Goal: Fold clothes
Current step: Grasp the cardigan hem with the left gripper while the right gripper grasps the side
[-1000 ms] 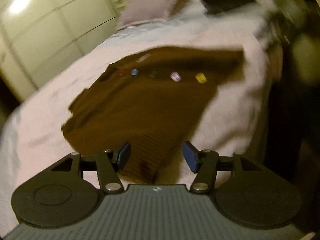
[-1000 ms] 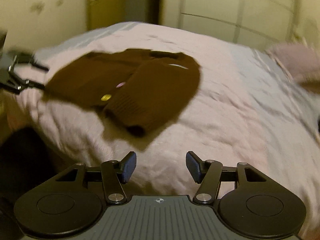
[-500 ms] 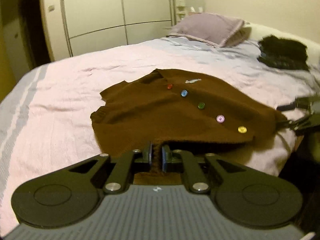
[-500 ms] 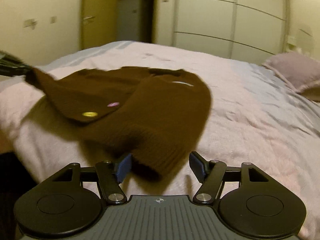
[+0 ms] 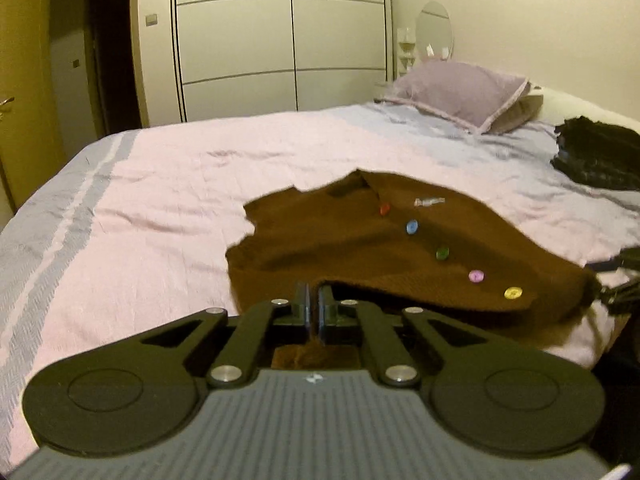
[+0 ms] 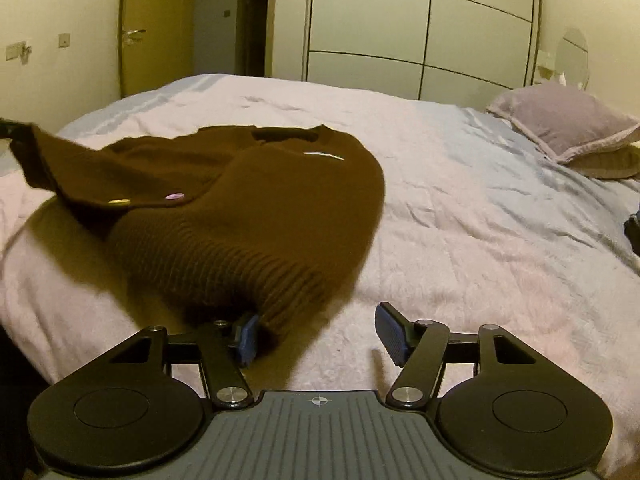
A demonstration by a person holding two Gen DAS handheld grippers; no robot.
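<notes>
Cardigan point(image 5: 360, 256) on the bed point(image 5: 160, 184), one hem corner pinched and lifted
From the left: left gripper point(image 5: 314, 312), at six o'clock in its own view, has its jaws pressed together on the brown knit hem, cloth bunched behind the pads; the coloured buttons point(image 5: 442, 254) run toward four o'clock; the pillow point(image 5: 460, 92) sits at one o'clock and a dark pile point(image 5: 596, 156) at two o'clock; right gripper point(image 6: 316, 332) stands wide open, jaws having just narrowed a little, the ribbed cuff point(image 6: 280, 280) lying against its left pad point(image 6: 246, 336) and the right pad clear over the sheet, gripping nothing
</notes>
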